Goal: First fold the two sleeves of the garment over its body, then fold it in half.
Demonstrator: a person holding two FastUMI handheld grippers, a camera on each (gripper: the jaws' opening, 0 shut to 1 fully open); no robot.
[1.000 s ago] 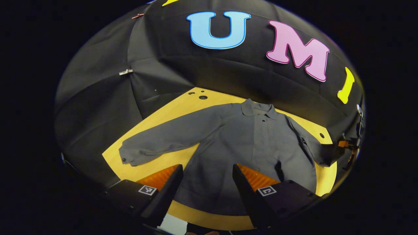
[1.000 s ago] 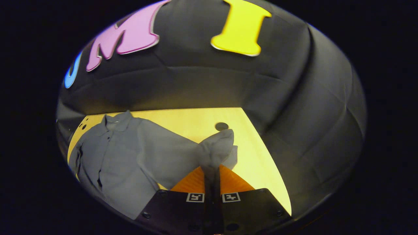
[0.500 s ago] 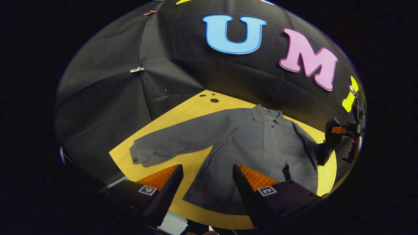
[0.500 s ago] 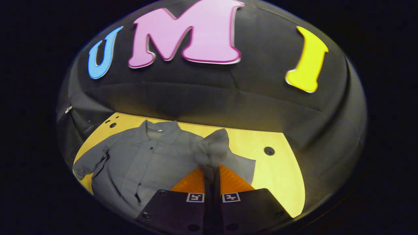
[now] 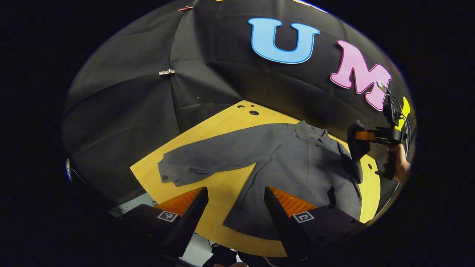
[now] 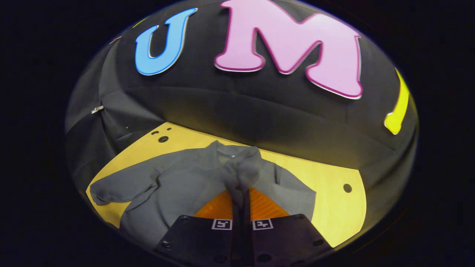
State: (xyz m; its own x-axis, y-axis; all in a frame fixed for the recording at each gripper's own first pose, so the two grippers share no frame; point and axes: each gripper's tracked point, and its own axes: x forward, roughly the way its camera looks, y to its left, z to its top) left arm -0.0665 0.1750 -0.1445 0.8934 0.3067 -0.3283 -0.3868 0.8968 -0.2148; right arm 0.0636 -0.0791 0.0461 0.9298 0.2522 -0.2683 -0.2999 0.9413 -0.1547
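Folding the first sleeve: right gripper (image 6: 241,193) clamping the right sleeve cuff (image 6: 243,168), lifted above the shirt (image 5: 297,163) body. Needing next to lay it across the chest and release. Left gripper (image 5: 234,207) hanging wide, holding nothing. Lying flat on the yellow table (image 5: 222,122), collar toward the wall, hem nearest, left sleeve (image 5: 219,155) stretching sideways
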